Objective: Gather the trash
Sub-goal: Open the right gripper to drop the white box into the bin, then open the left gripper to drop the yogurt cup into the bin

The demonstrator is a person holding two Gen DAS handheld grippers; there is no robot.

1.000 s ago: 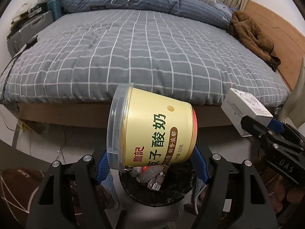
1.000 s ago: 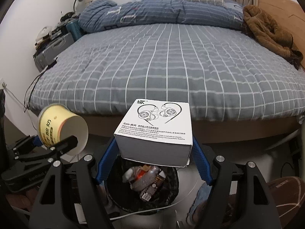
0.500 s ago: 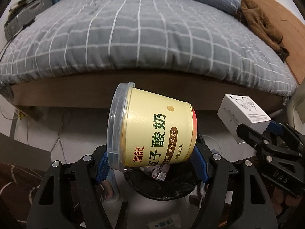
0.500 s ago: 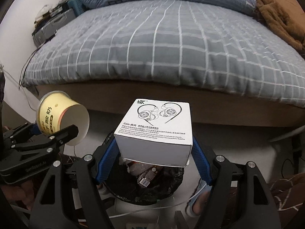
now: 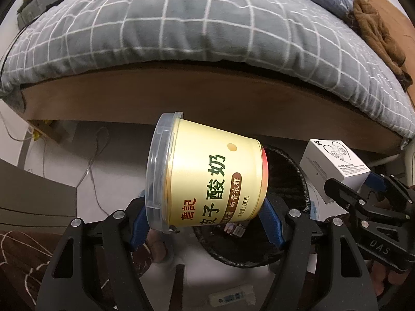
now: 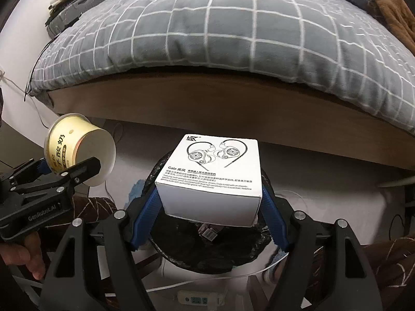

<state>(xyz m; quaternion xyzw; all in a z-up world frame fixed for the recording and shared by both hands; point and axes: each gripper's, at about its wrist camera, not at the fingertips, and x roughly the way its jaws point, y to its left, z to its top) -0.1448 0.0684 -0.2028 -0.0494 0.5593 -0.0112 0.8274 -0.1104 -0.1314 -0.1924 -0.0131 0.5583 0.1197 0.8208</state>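
Note:
My left gripper [image 5: 205, 220] is shut on a yellow yogurt cup [image 5: 207, 176] with a clear lid, held on its side above the left rim of a black-lined trash bin [image 5: 285, 181]. My right gripper [image 6: 208, 212] is shut on a white earphone box [image 6: 210, 176], held right over the same bin [image 6: 207, 254], which has trash inside. The box also shows at the right of the left wrist view [image 5: 334, 163]. The cup also shows at the left of the right wrist view [image 6: 77, 153].
A bed with a grey checked cover [image 5: 194, 26] and a wooden frame [image 6: 233, 108] stands just behind the bin. Cables [image 5: 93, 155] lie on the floor to the left. A small white device [image 6: 197, 298] lies on the floor in front. A brown garment [image 5: 378, 31] lies on the bed's right side.
Both grippers have moved down and forward toward the bin, each still holding its item. The bed has risen in both views and the bin rim now shows behind the cup and box.

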